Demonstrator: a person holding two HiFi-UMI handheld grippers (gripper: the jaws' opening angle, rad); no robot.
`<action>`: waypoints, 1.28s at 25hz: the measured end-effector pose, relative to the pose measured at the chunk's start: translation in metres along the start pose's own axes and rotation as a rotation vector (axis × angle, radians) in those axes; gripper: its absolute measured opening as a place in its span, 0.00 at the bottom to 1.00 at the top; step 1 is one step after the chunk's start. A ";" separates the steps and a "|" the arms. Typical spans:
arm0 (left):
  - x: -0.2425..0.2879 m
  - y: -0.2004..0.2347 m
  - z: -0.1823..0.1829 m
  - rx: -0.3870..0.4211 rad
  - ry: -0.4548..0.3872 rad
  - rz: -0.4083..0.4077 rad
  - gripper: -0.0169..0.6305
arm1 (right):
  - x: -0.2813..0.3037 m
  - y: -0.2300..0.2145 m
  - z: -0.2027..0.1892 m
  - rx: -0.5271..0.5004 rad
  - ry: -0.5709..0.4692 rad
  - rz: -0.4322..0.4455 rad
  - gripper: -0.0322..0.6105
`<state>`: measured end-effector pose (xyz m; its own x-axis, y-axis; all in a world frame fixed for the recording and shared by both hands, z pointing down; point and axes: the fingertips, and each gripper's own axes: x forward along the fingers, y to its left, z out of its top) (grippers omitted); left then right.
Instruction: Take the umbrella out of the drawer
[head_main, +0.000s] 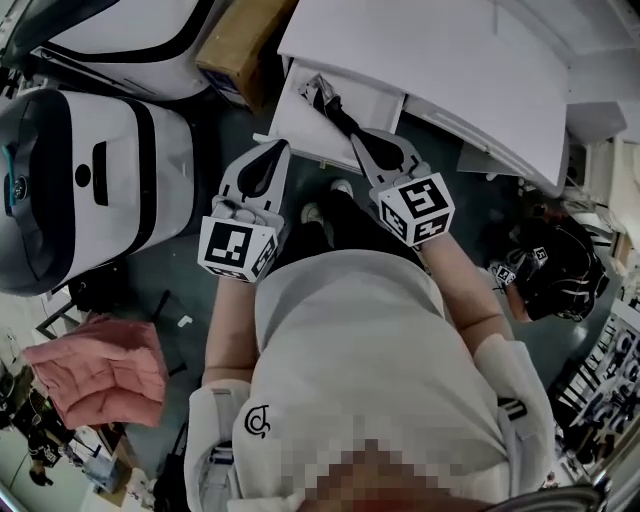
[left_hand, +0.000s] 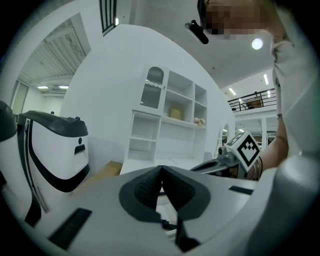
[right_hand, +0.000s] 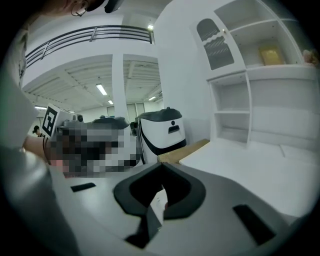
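You are hovering at the reach step, left gripper (left_hand: 161, 170) and right gripper (right_hand: 161, 167) both pinched closed on nothing, while the umbrella (head_main: 330, 105) is lying in the open drawer (head_main: 298, 125) just ahead, probably needing the right jaws spread around it

The dark umbrella (head_main: 325, 98) lies in the open drawer (head_main: 298, 128) just ahead of the right gripper (head_main: 355, 137). Its near end is covered by that gripper's closed tips, so whether they pinch it cannot be told. In the right gripper view the drawer is hidden below the gripper's own body. Only a pale sliver (right_hand: 159, 204) and a dark strip (right_hand: 146, 226) show behind the jaw tips, too blurred to name. Left of the left gripper (head_main: 282, 147), the white machine (head_main: 90, 175) is cut off by the picture's edge.
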<state>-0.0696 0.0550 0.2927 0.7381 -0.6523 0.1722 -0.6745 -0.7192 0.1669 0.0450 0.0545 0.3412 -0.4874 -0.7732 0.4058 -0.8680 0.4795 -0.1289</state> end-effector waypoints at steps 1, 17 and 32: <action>0.007 0.002 -0.003 -0.003 0.000 -0.002 0.04 | 0.007 -0.005 -0.005 0.004 0.024 0.008 0.06; 0.084 0.050 -0.108 -0.106 0.123 0.116 0.04 | 0.138 -0.089 -0.179 0.005 0.542 0.142 0.31; 0.094 0.095 -0.178 -0.209 0.212 0.216 0.04 | 0.217 -0.127 -0.309 -0.032 0.852 0.086 0.48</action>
<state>-0.0667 -0.0323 0.4973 0.5736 -0.7038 0.4190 -0.8191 -0.4915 0.2958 0.0792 -0.0460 0.7248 -0.3030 -0.1643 0.9387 -0.8221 0.5434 -0.1702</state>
